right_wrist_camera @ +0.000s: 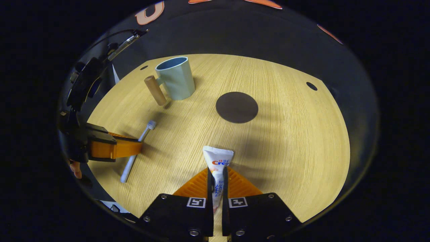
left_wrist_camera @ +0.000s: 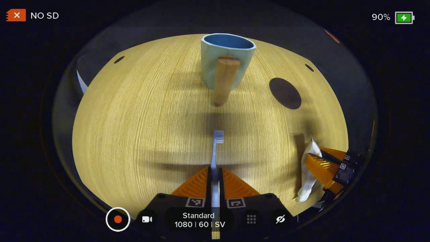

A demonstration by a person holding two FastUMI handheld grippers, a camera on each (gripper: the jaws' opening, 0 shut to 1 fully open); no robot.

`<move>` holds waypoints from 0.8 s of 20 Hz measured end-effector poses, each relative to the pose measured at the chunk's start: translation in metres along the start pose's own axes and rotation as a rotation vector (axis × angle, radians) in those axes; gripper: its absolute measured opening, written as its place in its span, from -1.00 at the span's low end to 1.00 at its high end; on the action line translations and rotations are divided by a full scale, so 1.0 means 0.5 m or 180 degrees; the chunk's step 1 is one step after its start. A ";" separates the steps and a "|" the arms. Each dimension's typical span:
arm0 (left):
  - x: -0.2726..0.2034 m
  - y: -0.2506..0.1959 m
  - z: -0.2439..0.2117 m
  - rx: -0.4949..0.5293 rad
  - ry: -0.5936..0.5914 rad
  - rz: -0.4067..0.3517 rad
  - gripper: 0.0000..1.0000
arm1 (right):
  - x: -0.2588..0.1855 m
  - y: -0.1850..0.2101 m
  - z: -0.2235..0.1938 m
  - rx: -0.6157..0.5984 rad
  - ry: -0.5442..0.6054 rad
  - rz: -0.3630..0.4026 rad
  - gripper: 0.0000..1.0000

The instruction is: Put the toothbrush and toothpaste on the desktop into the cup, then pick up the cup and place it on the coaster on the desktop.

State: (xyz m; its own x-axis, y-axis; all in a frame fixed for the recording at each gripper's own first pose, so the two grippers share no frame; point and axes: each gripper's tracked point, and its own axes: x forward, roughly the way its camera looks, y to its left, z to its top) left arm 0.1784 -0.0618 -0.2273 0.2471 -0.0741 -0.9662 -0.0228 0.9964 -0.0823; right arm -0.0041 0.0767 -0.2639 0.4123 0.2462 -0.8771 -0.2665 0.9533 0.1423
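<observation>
A pale blue cup (left_wrist_camera: 228, 57) (right_wrist_camera: 176, 82) with a wooden handle (left_wrist_camera: 225, 80) (right_wrist_camera: 155, 90) stands upright at the far side of the wooden table (left_wrist_camera: 134, 134). To its right lies a dark round coaster (left_wrist_camera: 285, 93) (right_wrist_camera: 237, 107). My left gripper (left_wrist_camera: 215, 169) (right_wrist_camera: 139, 147) is shut on the handle of a light blue toothbrush (left_wrist_camera: 216, 144) (right_wrist_camera: 147, 129), whose bristle head points toward the cup. The right gripper (right_wrist_camera: 218, 170) (left_wrist_camera: 310, 159) is shut on a white toothpaste tube (right_wrist_camera: 218, 158) (left_wrist_camera: 309, 174). I cannot tell whether either item is off the tabletop.
Small dark holes (left_wrist_camera: 119, 59) (right_wrist_camera: 311, 86) mark the table's far corners. A hand (right_wrist_camera: 75, 169) shows behind the left gripper. Bare wood (right_wrist_camera: 285, 151) lies between the grippers, the cup and the coaster.
</observation>
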 end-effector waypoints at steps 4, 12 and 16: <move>-0.099 0.015 0.021 0.0039 -0.0086 0.0003 -0.82 | -0.003 0.001 0.011 0.0051 -0.0060 -0.0007 -0.80; -0.144 0.025 0.029 0.0030 -0.0141 -0.0006 -0.53 | -0.041 0.007 0.041 -0.0010 -0.0176 0.0006 -0.80; -0.118 0.031 0.026 0.0064 -0.0138 -0.0040 0.07 | -0.070 0.001 0.062 -0.0018 -0.0271 0.0006 -0.80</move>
State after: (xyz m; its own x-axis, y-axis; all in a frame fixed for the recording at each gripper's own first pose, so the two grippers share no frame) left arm 0.1761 -0.0414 -0.1682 0.2889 -0.0852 -0.9536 0.0001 0.9960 -0.0890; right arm 0.0081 0.0741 -0.2191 0.4843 0.2623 -0.8347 -0.2721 0.9518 0.1412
